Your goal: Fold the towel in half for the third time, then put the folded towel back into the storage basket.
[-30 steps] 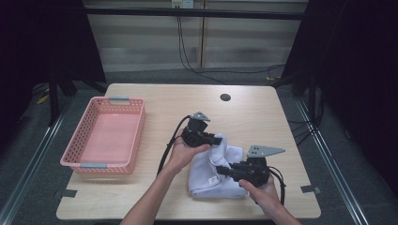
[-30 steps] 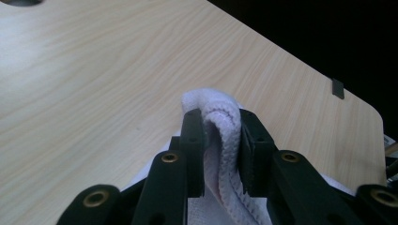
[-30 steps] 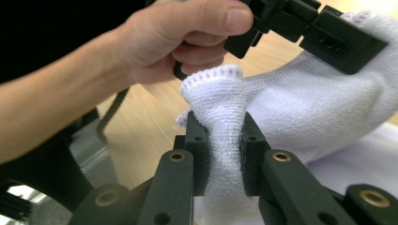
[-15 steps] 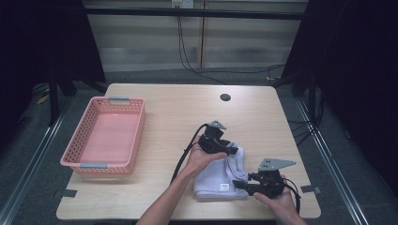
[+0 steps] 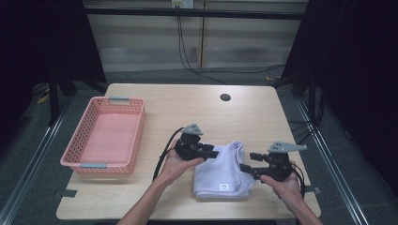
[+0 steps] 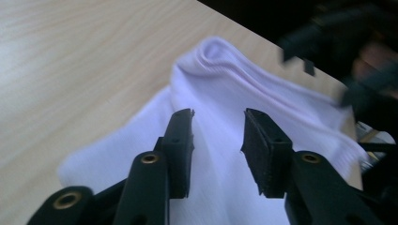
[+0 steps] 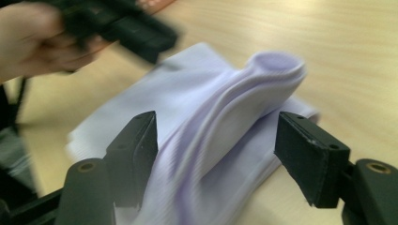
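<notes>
Cloth (image 5: 220, 171) lies folded between both grippers' parted fingers (image 7: 136, 150), seemingly untouched, right pair just widening.

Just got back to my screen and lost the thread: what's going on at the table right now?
A person is working on a folded white garment on the wooden table with a gripper in each hand. The left gripper sits at the garment's left edge, the right gripper at its right edge. Both have just been moving their jaws, the left closing, the right opening, and neither clamps the cloth; a raised fold lies loose between the right jaws. The pink basket to the left has nothing in it.
</notes>
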Available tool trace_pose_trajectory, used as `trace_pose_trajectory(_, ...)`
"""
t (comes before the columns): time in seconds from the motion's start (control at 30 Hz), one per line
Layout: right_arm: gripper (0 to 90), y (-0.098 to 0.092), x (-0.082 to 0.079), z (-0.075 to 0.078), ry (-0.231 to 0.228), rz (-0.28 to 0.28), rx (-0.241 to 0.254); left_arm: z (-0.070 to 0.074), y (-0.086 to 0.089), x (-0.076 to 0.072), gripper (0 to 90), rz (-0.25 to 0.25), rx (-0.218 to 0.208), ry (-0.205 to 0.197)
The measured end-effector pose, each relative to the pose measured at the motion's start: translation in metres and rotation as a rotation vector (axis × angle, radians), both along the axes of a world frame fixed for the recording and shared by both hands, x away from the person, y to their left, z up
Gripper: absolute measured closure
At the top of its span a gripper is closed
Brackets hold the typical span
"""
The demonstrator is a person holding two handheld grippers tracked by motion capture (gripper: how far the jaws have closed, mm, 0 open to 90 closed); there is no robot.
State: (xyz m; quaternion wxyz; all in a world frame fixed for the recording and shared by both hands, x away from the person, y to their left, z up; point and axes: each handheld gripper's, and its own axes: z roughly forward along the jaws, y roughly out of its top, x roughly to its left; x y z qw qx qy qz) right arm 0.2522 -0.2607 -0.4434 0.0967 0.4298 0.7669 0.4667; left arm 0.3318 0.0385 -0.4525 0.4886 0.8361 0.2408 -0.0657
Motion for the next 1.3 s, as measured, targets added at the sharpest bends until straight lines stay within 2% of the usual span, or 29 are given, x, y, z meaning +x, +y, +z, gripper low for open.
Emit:
trace_pose_trajectory(0.13, 25.0, 0.004, 0.030, 0.000, 0.010, -0.040, -0.039, -0.008, 0.011, -0.023, 59.3, -0.042, 0.056, 0.002)
trace_pose_trajectory(0.2, 23.0, 0.005, 0.044, 0.000, 0.037, -0.049, -0.022, -0.007, 0.017, -0.034, 57.6, -0.071, 0.080, 0.002)
trace_pose_trajectory(0.23, 23.4, 0.007, 0.049, 0.001, 0.030, -0.055, -0.019, -0.007, 0.019, -0.039, 56.1, -0.081, 0.080, 0.005)
trace_pose_trajectory(0.3, 23.5, 0.013, 0.058, 0.001, 0.026, -0.051, -0.020, -0.010, 0.026, -0.052, 53.7, -0.109, 0.115, -0.007)
trace_pose_trajectory(0.33, 23.9, 0.016, 0.062, 0.000, 0.027, -0.050, -0.027, -0.012, 0.027, -0.055, 53.1, -0.122, 0.111, 0.003)
trace_pose_trajectory(0.4, 25.7, 0.023, 0.070, -0.003, 0.031, -0.052, -0.044, -0.020, 0.031, -0.063, 53.0, -0.118, 0.136, -0.009)
trace_pose_trajectory(0.47, 27.7, 0.027, 0.076, -0.010, 0.046, -0.061, -0.079, -0.028, 0.033, -0.064, 51.9, -0.120, 0.145, 0.014)
trace_pose_trajectory(0.5, 31.0, 0.028, 0.078, -0.014, 0.060, -0.056, -0.093, -0.030, 0.033, -0.065, 51.3, -0.112, 0.147, 0.019)
trace_pose_trajectory(0.57, 35.9, 0.026, 0.078, -0.019, 0.088, -0.067, -0.106, -0.033, 0.031, -0.066, 48.9, -0.125, 0.182, 0.021)
trace_pose_trajectory(0.63, 42.4, 0.021, 0.076, -0.022, 0.110, -0.069, -0.117, -0.036, 0.029, -0.068, 46.1, -0.126, 0.190, 0.019)
trace_pose_trajectory(0.7, 55.5, 0.013, 0.073, -0.023, 0.091, -0.088, -0.120, -0.038, 0.028, -0.068, 45.0, -0.120, 0.184, 0.027)
trace_pose_trajectory(0.8, 70.5, 0.002, 0.072, -0.028, 0.104, -0.077, -0.098, -0.039, 0.029, -0.065, 44.8, -0.126, 0.172, 0.045)
trace_pose_trajectory(0.83, 74.2, -0.001, 0.073, -0.032, 0.104, -0.065, -0.104, -0.039, 0.029, -0.066, 44.7, -0.119, 0.186, 0.038)
trace_pose_trajectory(0.87, 76.6, -0.002, 0.073, -0.035, 0.106, -0.062, -0.110, -0.040, 0.029, -0.066, 44.8, -0.131, 0.174, 0.037)
trace_pose_trajectory(0.9, 76.7, -0.003, 0.073, -0.038, 0.102, -0.051, -0.105, -0.039, 0.029, -0.067, 44.9, -0.128, 0.190, 0.023)
trace_pose_trajectory(0.93, 76.8, -0.004, 0.073, -0.040, 0.092, -0.042, -0.102, -0.041, 0.027, -0.070, 44.8, -0.118, 0.181, 0.009)
trace_pose_trajectory(1.0, 75.2, -0.005, 0.075, -0.047, 0.103, -0.039, -0.108, -0.040, 0.027, -0.072, 44.6, -0.114, 0.191, 0.002)
trace_pose_trajectory(1.07, 68.3, -0.006, 0.074, -0.050, 0.103, -0.042, -0.120, -0.038, 0.030, -0.074, 44.0, -0.108, 0.198, 0.001)
trace_pose_trajectory(1.13, 54.4, -0.006, 0.074, -0.050, 0.101, -0.047, -0.134, -0.036, 0.034, -0.077, 41.6, -0.094, 0.198, 0.018)
trace_pose_trajectory(1.2, 42.6, -0.008, 0.076, -0.049, 0.094, -0.056, -0.137, -0.034, 0.039, -0.078, 38.0, -0.097, 0.227, 0.031)
trace_pose_trajectory(1.27, 32.3, -0.008, 0.077, -0.048, 0.100, -0.038, -0.128, -0.030, 0.045, -0.083, 34.6, -0.057, 0.216, 0.017)
trace_pose_trajectory(1.3, 29.6, -0.008, 0.078, -0.047, 0.107, -0.023, -0.117, -0.028, 0.047, -0.085, 33.5, -0.055, 0.204, 0.008)
